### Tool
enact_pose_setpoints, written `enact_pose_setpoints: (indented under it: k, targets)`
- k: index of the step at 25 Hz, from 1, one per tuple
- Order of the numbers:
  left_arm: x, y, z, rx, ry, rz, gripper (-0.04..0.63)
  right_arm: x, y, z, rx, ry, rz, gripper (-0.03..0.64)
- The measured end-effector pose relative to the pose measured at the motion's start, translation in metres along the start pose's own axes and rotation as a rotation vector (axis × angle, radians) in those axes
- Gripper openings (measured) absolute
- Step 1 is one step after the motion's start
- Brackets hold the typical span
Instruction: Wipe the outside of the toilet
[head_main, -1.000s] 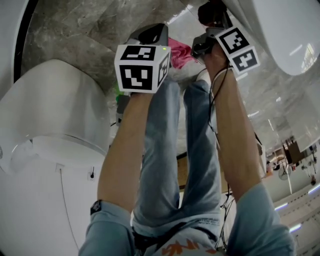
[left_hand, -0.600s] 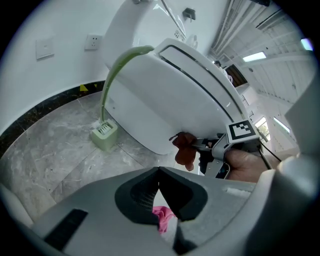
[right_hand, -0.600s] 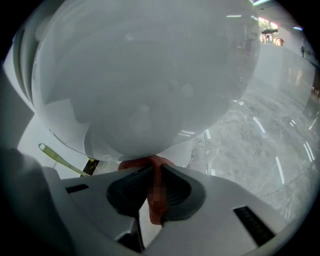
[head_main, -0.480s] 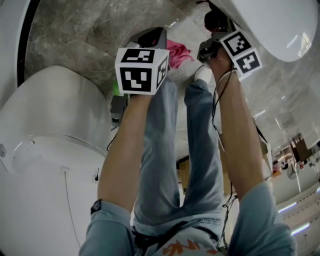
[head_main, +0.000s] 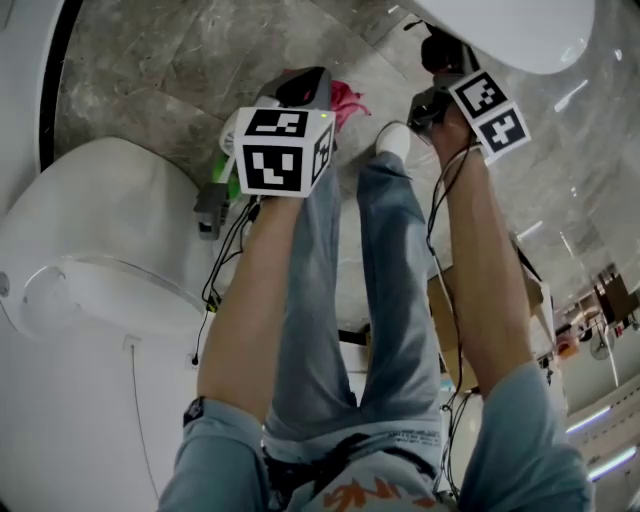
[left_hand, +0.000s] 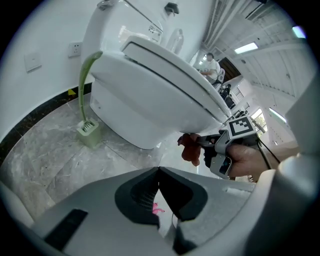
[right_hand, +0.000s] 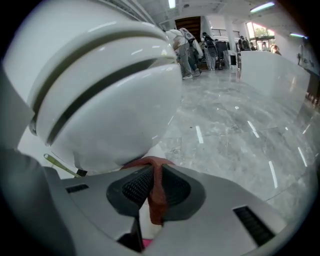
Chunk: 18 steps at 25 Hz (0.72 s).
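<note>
Cloth (right_hand: 158, 202) looks soft, light and floppy; my right hand-held gripper (right_hand: 155, 169) is clenched on a fold of it, right under the toilet (right_hand: 100, 85) bowl, whose glaze I judge hard and slick. Left hand-held gripper (left_hand: 159, 172) is clenched on nothing

You've got two toilets: the left toilet (head_main: 100, 230) and the right toilet (head_main: 520, 30). Two cloths: one red cloth (right_hand: 156, 200), one pink cloth (head_main: 343, 98). Two grippers — left gripper (left_hand: 159, 171), right gripper (right_hand: 156, 170). One toilet brush (left_hand: 81, 85) and one green holder (left_hand: 88, 131).
</note>
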<state>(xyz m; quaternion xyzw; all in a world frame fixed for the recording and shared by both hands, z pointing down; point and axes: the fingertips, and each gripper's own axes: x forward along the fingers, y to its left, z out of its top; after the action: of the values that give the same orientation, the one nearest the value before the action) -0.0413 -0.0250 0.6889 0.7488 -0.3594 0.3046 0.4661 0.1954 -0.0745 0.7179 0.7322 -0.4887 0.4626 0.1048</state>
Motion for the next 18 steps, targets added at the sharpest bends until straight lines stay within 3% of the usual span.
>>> enact_pose_setpoints:
  k: [10,18]
  targets:
    - [-0.011,-0.085,0.008,0.070,-0.032,-0.017,-0.006,-0.076,-0.040,0.009,-0.114,0.032,0.063,0.051]
    - [-0.045,-0.146,0.032,0.093,-0.118,0.001,-0.006,-0.144,-0.053,0.053,-0.159,-0.019,0.128,0.051]
